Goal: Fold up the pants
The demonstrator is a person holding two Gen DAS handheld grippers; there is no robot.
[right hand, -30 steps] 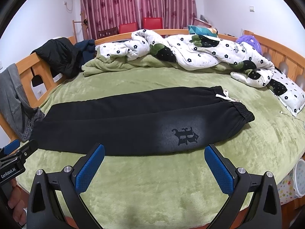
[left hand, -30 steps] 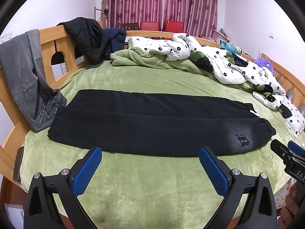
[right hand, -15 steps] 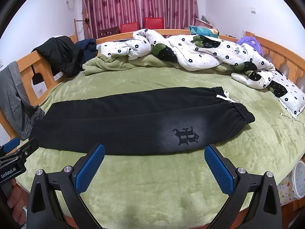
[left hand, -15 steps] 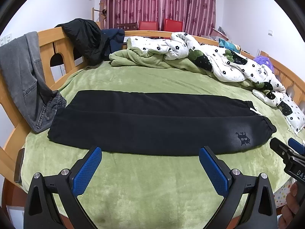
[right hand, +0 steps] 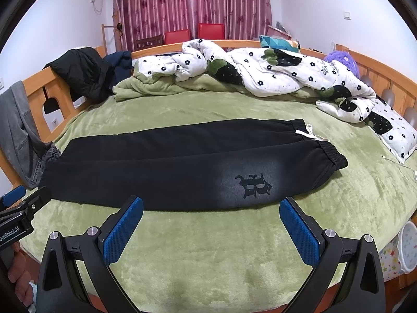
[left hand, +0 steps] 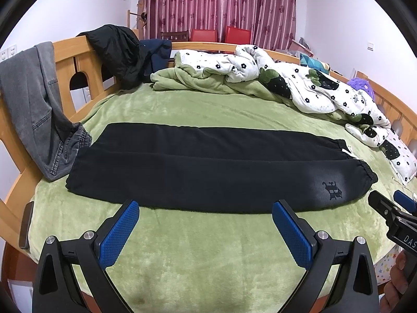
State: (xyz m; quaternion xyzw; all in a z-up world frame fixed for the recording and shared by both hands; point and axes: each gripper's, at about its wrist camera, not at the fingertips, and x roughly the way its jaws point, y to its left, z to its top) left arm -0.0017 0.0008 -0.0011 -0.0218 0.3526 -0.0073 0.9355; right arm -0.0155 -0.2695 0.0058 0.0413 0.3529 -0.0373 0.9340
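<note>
Black pants (left hand: 208, 167) (right hand: 182, 164) lie flat on the green bed, folded lengthwise with one leg over the other. The elastic waistband with a white drawstring (right hand: 312, 135) is at the right end, the cuffs at the left. A dark logo (right hand: 254, 185) marks the near leg. My left gripper (left hand: 206, 208) hangs open above the blanket, just short of the pants' near edge. My right gripper (right hand: 211, 206) is open too, in front of the logo. Neither holds anything. Each gripper shows at the edge of the other's view.
A green plush blanket (left hand: 208, 247) covers the bed inside a wooden frame (left hand: 67, 52). Grey jeans (left hand: 34, 99) and a black jacket (left hand: 117, 49) hang over the left rail. A flowered quilt (right hand: 286, 73) is heaped along the back. A white cable (right hand: 401, 164) lies at right.
Both views rose and pulled back slightly, so the pants sit a little lower and farther off. The pants have not moved and both grippers stay open.
</note>
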